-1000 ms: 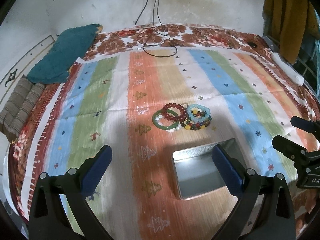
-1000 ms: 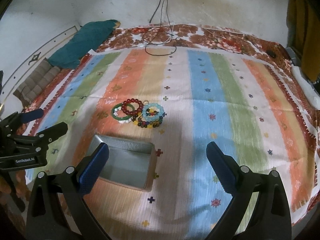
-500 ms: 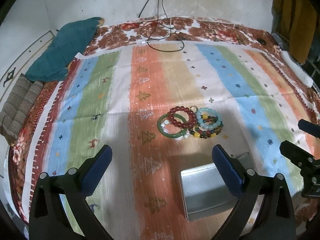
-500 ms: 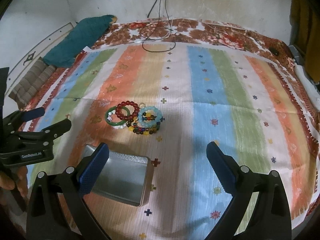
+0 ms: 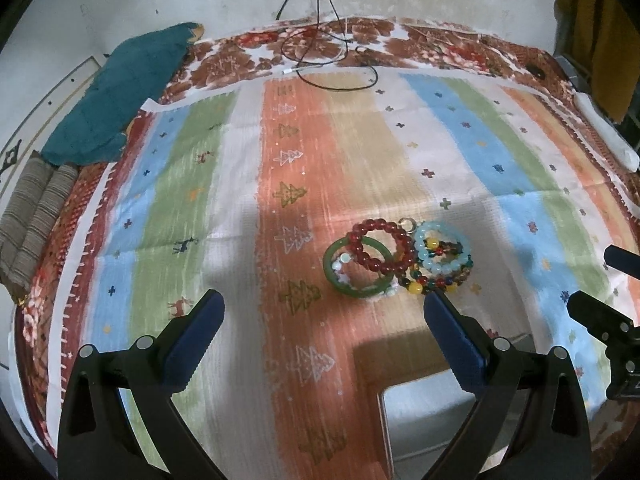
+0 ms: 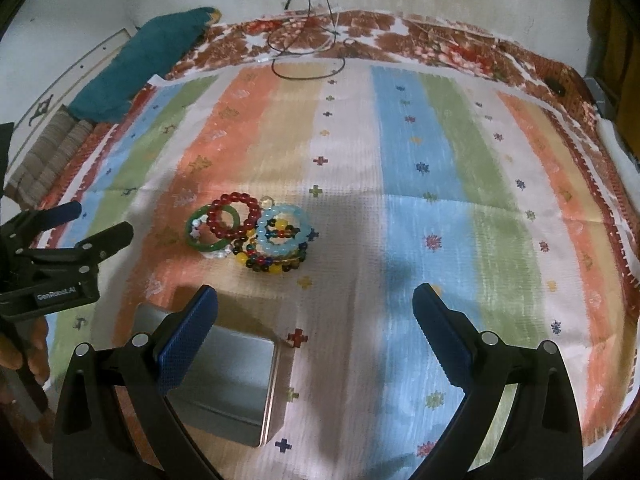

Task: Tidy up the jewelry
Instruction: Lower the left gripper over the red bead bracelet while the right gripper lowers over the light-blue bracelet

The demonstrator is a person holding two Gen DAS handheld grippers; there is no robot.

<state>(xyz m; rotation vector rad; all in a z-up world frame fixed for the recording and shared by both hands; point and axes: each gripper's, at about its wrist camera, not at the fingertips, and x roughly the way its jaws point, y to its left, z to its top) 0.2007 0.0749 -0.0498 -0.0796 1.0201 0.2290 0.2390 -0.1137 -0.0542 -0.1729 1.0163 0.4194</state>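
My left claw [image 5: 322, 314] and right claw [image 6: 316, 306] both gape, empty. The bracelets [image 6: 248, 236] lie heaped on the bed just beyond the tin [image 6: 236, 384]. I should pinch one bracelet only.

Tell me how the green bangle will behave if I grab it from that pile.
The green bangle looks like a smooth solid ring, so probably stiff and slippery. The red bead bracelet lies across it and may drag along. It could roll on the cloth.
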